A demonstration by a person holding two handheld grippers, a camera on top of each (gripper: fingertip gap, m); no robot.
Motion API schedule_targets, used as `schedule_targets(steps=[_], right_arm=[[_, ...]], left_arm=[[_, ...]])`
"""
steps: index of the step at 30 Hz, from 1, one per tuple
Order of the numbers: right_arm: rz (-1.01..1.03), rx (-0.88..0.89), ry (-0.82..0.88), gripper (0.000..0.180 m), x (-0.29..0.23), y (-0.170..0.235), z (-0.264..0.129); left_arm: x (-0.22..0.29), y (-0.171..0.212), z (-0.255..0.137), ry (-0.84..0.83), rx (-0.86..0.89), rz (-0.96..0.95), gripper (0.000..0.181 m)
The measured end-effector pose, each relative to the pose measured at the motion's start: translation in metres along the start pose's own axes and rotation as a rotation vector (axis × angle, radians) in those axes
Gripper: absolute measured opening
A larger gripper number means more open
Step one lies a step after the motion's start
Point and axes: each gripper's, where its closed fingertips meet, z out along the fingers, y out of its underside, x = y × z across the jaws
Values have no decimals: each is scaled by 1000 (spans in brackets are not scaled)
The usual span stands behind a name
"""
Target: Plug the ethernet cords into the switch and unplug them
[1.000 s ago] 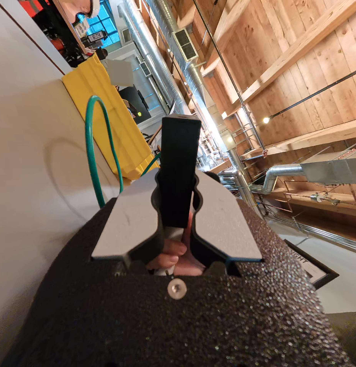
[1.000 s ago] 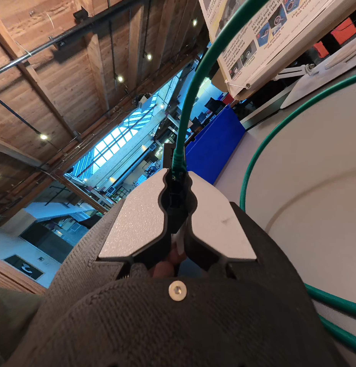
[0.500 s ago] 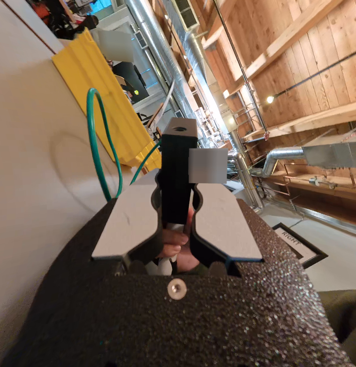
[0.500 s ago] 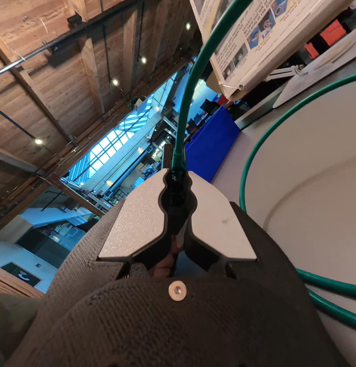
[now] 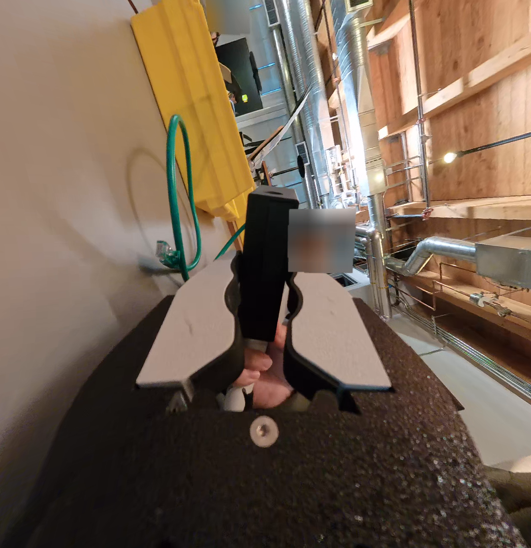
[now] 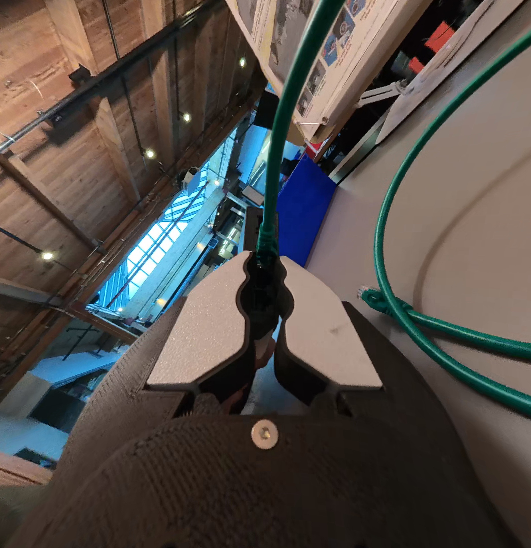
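In the left wrist view my left gripper (image 5: 262, 268) is shut on the black switch (image 5: 267, 237), a slim box that stands up between the fingers and leans slightly right. A green ethernet cord (image 5: 177, 184) loops on the white table behind it, with its free plug (image 5: 165, 255) lying on the table. In the right wrist view my right gripper (image 6: 265, 258) is shut on the plug of a green cord (image 6: 276, 148) that arcs up and away. A black box edge (image 6: 252, 225) shows just behind that plug; I cannot tell whether they are joined.
A second green cord (image 6: 406, 207) curves over the white table (image 6: 480, 237), its free plug (image 6: 368, 296) near my right finger. A yellow bin (image 5: 187, 89) and a blue bin (image 6: 302, 207) stand at the table's far side. An instruction sheet on a stand (image 6: 332, 59) hangs above.
Both grippers have swung, so the views shifted. The free plugs on the table have come into view. The switch now leans a little in my left gripper. Both grips are unchanged.
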Motion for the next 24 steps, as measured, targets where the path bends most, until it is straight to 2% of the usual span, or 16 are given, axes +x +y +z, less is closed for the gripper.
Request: schedule_targets(steps=[6, 12, 20, 24], right_arm=[[81, 23, 60, 13, 4, 0, -6], [262, 85, 163, 13, 15, 9, -9], [275, 99, 161, 14, 19, 10, -15], [239, 111, 100, 14, 17, 7, -14]], left_arm=[[-4, 7, 2, -6, -49, -41, 27], [-15, 10, -1, -34, -86, -118, 26], [-20, 14, 2, -45, -90, -93, 26], [-18, 10, 5, -52, -43, -9, 26]])
